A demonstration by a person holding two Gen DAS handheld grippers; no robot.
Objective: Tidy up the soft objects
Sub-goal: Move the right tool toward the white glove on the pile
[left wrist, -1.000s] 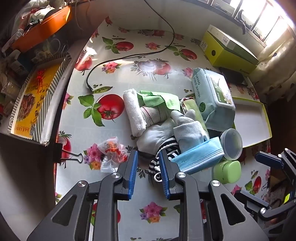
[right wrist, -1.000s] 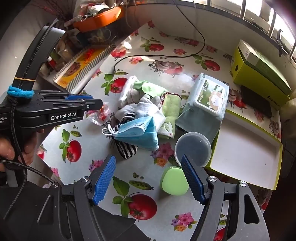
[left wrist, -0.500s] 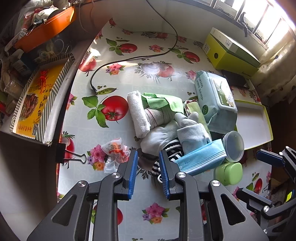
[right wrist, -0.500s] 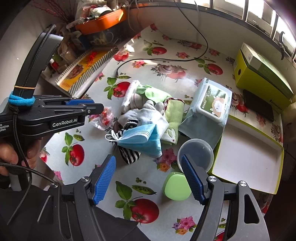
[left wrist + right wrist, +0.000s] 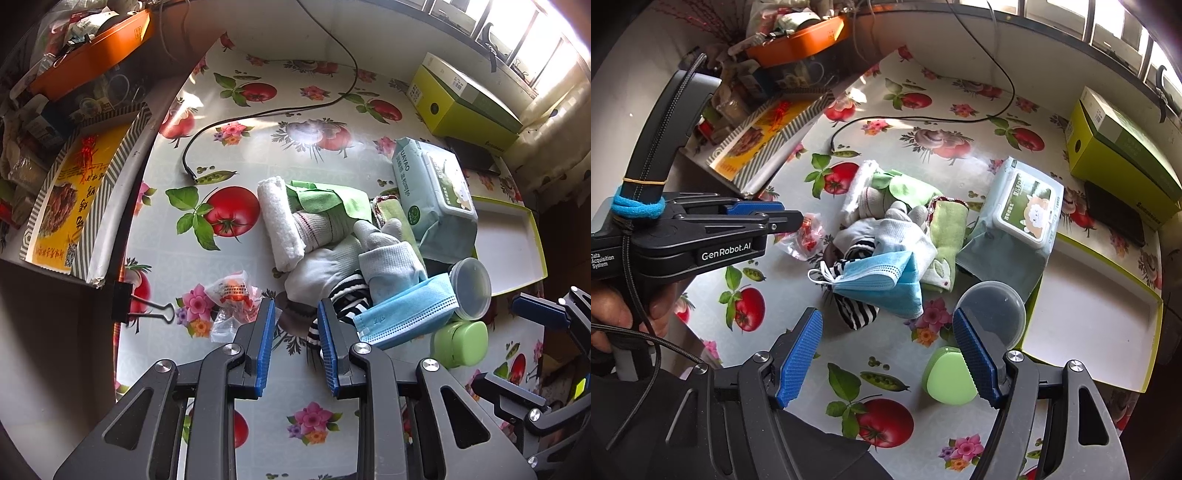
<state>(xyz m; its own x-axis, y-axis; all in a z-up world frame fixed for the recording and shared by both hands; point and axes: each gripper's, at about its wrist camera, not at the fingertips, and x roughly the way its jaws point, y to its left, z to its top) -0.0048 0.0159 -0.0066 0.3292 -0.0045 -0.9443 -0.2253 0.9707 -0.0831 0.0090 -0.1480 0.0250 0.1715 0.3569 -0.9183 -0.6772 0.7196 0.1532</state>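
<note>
A heap of soft things lies mid-table: a white rolled towel (image 5: 279, 225), a green cloth (image 5: 328, 199), grey gloves (image 5: 332, 258), a striped sock (image 5: 351, 295), a pale blue sock (image 5: 391, 266), a blue face mask (image 5: 406, 314) (image 5: 882, 280) and a green towel (image 5: 945, 236). My left gripper (image 5: 295, 321) is open with a narrow gap, empty, hovering at the heap's near edge by the striped sock. My right gripper (image 5: 886, 339) is wide open and empty, above the table in front of the mask. The left gripper also shows in the right wrist view (image 5: 783, 221).
A wet-wipes pack (image 5: 432, 192) lies right of the heap, next to a white tray with a yellow-green rim (image 5: 509, 240). A clear lidded cup (image 5: 471, 288) and a green case (image 5: 460, 343) stand near the mask. A candy wrapper (image 5: 232, 295), binder clip (image 5: 144, 314), black cable (image 5: 258, 114) and yellow-green box (image 5: 465, 99) surround them.
Both grippers have pulled back and risen a little, so the heap looks smaller and farther away. Neither gripper's opening has changed, and nothing on the table has moved.
</note>
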